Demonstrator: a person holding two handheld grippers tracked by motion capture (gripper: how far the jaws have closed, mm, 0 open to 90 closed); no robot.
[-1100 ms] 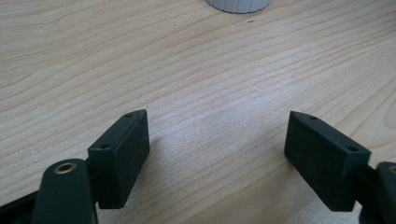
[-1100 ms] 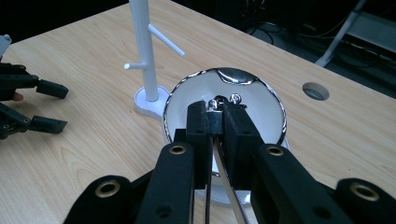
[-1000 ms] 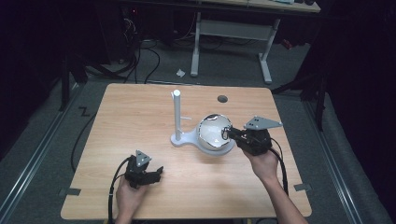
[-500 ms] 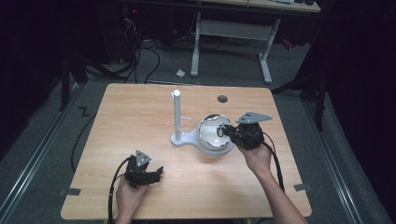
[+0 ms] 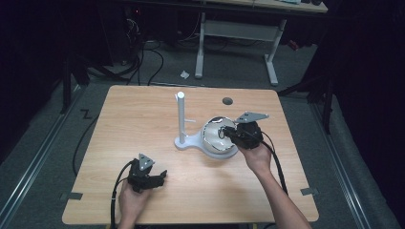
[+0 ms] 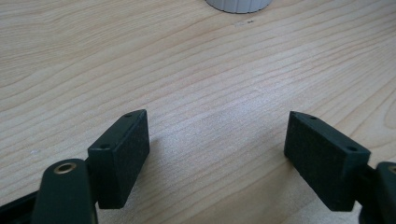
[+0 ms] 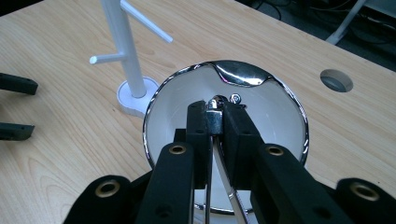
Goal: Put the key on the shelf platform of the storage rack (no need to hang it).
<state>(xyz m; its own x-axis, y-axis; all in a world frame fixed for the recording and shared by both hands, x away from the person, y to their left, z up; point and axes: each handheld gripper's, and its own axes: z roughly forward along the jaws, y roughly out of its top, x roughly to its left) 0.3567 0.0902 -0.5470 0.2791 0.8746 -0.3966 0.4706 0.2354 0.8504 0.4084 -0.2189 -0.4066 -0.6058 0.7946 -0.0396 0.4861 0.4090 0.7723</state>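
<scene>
The right gripper (image 7: 215,122) has its jaws clamped on a thin chrome handle (image 7: 215,108) above the mirror-lined bowl (image 7: 280,121); a white stand (image 7: 126,51) rises beyond them. The left gripper (image 6: 217,158) rests with jaws wide apart over bare wooden surface (image 6: 196,70).

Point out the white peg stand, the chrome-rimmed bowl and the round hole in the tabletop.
white peg stand (image 5: 181,119): high view, on its upright post.
chrome-rimmed bowl (image 7: 280,109): right gripper view, on the white inner wall right of the jaws.
round hole (image 5: 227,101): high view, on its dark centre near the table's far edge.
</scene>
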